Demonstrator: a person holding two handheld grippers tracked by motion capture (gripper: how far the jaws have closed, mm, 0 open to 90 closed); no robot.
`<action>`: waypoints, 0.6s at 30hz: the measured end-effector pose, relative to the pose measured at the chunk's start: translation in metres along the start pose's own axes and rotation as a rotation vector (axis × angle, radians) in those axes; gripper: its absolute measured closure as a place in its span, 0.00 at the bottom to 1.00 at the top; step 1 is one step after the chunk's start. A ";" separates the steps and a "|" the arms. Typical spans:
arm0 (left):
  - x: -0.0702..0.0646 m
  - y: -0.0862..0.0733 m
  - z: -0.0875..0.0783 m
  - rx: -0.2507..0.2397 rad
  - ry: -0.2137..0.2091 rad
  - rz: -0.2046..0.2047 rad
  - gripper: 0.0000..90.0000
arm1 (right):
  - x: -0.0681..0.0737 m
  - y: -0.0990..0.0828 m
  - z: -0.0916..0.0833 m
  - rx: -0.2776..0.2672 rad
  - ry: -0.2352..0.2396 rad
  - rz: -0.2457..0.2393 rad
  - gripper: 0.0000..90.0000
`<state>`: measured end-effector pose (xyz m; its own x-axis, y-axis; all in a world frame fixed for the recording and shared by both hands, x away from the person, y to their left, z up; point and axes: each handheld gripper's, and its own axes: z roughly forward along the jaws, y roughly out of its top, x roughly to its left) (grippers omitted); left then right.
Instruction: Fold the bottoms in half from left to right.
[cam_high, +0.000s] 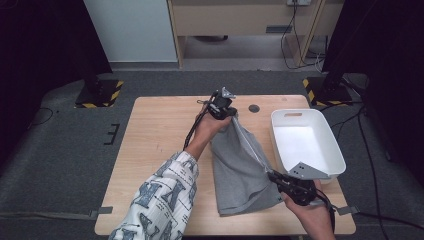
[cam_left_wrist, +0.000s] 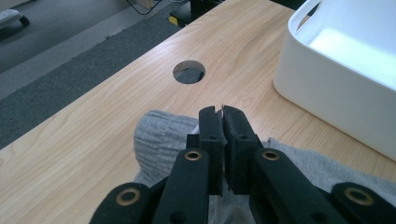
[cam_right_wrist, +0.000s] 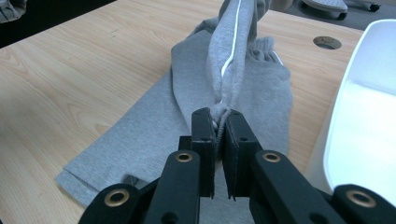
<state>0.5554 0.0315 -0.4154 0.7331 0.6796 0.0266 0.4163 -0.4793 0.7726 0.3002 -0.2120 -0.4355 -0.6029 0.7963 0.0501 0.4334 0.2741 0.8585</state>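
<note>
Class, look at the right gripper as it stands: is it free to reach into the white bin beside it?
Probably not yet. The right gripper is shut on the edge of the grey shorts, which the left gripper pulls taut from the far end. The white bin sits close beside it, nothing between; it must let go first.

The grey garment (cam_high: 240, 172) is soft knit cloth with a thin white stripe along one edge and a ribbed band at its far end. Most of it lies flat on the wooden surface (cam_high: 155, 130), just beside the white bin (cam_high: 306, 142), its hemmed near end toward the person. One striped edge is lifted off the surface and stretched into a taut ridge between 2 pinched points, one at the far ribbed end and one at the near right edge.
</note>
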 end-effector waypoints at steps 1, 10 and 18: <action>-0.001 0.000 0.001 0.000 0.000 0.003 0.96 | 0.000 -0.001 0.000 0.001 -0.001 0.002 0.93; -0.003 0.004 0.001 -0.044 0.012 0.003 0.77 | -0.008 -0.008 -0.003 0.002 -0.023 0.020 0.84; -0.009 -0.003 -0.009 -0.052 0.023 0.021 0.62 | -0.007 -0.006 -0.001 0.007 -0.024 0.020 0.81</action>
<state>0.5429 0.0318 -0.4120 0.7286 0.6825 0.0574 0.3721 -0.4647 0.8034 0.3012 -0.2202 -0.4406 -0.5777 0.8145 0.0544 0.4498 0.2620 0.8538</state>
